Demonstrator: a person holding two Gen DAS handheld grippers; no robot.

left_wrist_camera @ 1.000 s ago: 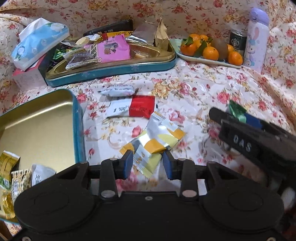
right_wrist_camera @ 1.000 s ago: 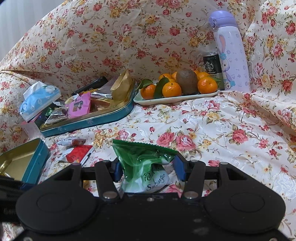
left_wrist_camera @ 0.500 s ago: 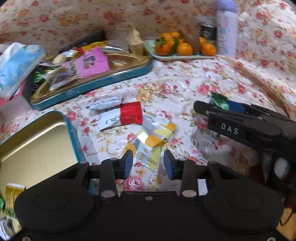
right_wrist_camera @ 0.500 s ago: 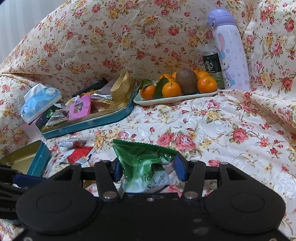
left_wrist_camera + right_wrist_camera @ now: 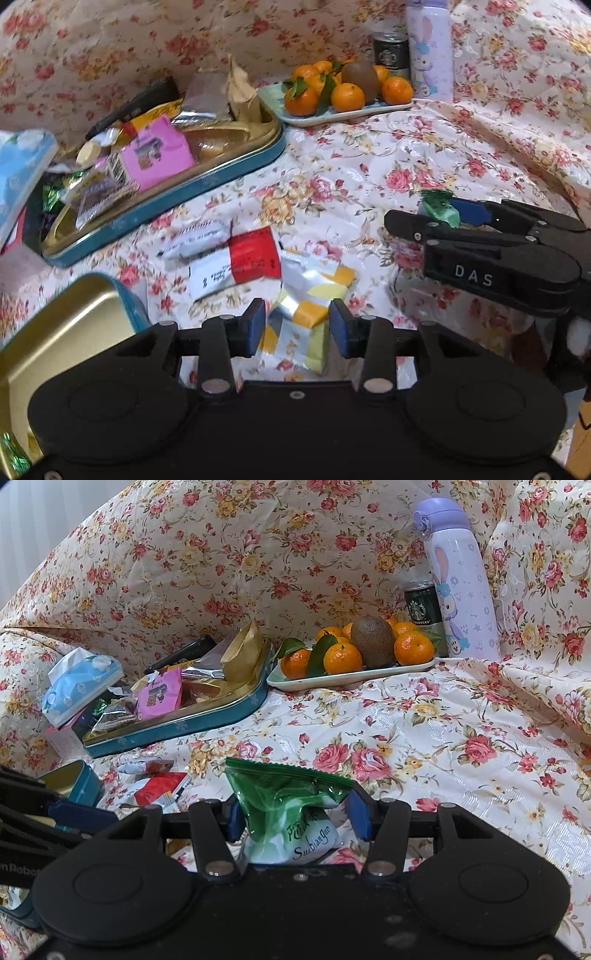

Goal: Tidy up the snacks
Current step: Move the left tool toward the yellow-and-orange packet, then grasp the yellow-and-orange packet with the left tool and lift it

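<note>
Left gripper [image 5: 297, 325]: jaws have just been opening and now stand apart, straddling the silver-and-yellow foil snack packets [image 5: 308, 295] on the floral cloth, pads clear. Judged: lining up a pick.

Right gripper [image 5: 295, 818], right of those packets: unchanged, clamped on green plastic snack pouch [image 5: 291, 805].

Beyond the packets: teal-rimmed gold tin tray [image 5: 207, 181], partly filled.

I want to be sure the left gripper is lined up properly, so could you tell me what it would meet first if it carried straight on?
Probably the silver and yellow snack packet lying on the floral cloth, framed by the open left gripper; depth is unclear.
</note>
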